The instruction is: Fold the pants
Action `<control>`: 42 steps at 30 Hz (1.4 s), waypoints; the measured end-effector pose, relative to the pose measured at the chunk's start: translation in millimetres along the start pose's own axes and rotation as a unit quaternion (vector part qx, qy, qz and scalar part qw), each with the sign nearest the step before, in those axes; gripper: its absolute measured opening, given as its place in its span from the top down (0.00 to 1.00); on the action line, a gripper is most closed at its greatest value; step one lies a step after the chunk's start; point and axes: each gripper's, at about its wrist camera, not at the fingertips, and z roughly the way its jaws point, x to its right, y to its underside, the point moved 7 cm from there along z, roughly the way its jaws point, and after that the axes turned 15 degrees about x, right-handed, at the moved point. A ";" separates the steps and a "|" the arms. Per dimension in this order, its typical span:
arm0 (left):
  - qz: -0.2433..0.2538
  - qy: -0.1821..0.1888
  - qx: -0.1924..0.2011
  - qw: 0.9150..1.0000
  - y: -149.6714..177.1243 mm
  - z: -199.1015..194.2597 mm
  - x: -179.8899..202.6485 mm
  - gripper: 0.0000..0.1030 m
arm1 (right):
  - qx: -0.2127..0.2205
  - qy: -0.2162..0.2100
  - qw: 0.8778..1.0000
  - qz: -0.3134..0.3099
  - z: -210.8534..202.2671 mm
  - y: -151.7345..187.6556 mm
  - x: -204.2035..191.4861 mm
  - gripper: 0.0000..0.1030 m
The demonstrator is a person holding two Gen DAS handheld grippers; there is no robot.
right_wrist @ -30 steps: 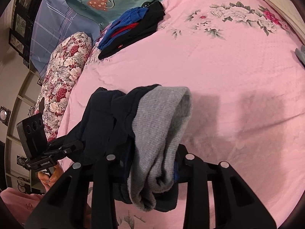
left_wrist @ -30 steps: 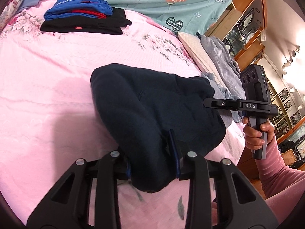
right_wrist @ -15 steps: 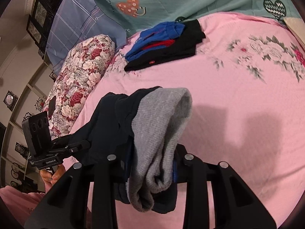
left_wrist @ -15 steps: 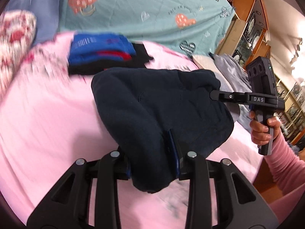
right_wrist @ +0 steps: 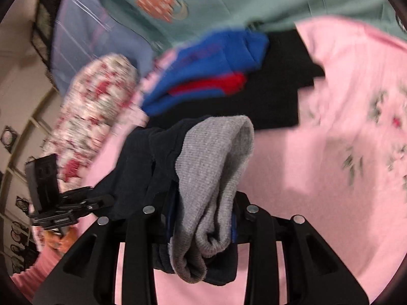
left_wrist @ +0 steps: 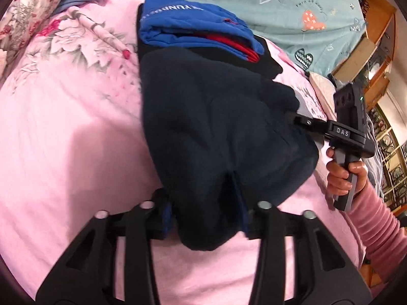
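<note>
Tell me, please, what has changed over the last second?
Both grippers carried the folded navy pants across the pink bed toward the folded clothes stack, now just beyond. The left gripper and right gripper stayed clamped on them.

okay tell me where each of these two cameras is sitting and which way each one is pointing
Left wrist: on the left tool, facing along its fingers over the navy pants toward the folded pile; the right tool and hand show.
Right wrist: on the right tool, facing the pile; the pants' grey cuff fills the centre, left tool at the edge.
Shared: pants, pile, pink bedspread.
</note>
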 end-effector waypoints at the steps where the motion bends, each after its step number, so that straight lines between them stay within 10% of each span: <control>1: -0.004 -0.012 0.007 1.000 -2.9 -4.7 -4.3 0.42 | 0.006 0.000 1.000 0.008 7.2 5.7 8.9 0.56; 6: -0.009 -0.053 0.066 0.996 -34.9 -37.9 -19.1 0.40 | 0.011 -0.038 0.996 0.085 -3.2 7.1 29.9 0.44; 10: 0.023 -0.027 0.087 0.996 -72.4 -38.5 5.6 0.34 | 0.049 0.006 0.998 0.032 -39.5 -7.8 18.1 0.43; 14: 0.070 0.009 0.066 0.995 -85.4 9.9 39.8 0.34 | 0.127 -0.035 0.991 -0.021 -61.7 -44.7 -27.7 0.43; 18: 0.043 -0.013 0.016 0.999 -69.4 59.5 10.9 0.40 | 0.089 -0.060 0.994 -0.020 -14.9 -45.0 -45.6 0.43; 22: 0.055 -0.022 0.026 0.998 -71.6 29.9 17.4 0.39 | 0.056 -0.027 0.998 -0.021 13.5 -23.2 -5.7 0.78; 29: 0.077 -0.014 0.036 0.996 -30.0 -24.1 49.3 0.29 | 0.092 -0.058 0.992 -0.061 -65.9 -22.8 -55.2 0.61; 35: 0.099 -0.061 0.010 0.993 10.0 -2.5 40.1 0.26 | -0.004 0.017 0.997 -0.075 -40.6 43.1 -32.6 0.63; 42: 0.091 -0.163 0.034 0.982 12.4 -27.2 42.7 0.07 | -0.001 0.017 0.999 -0.049 -63.4 51.6 -32.8 0.58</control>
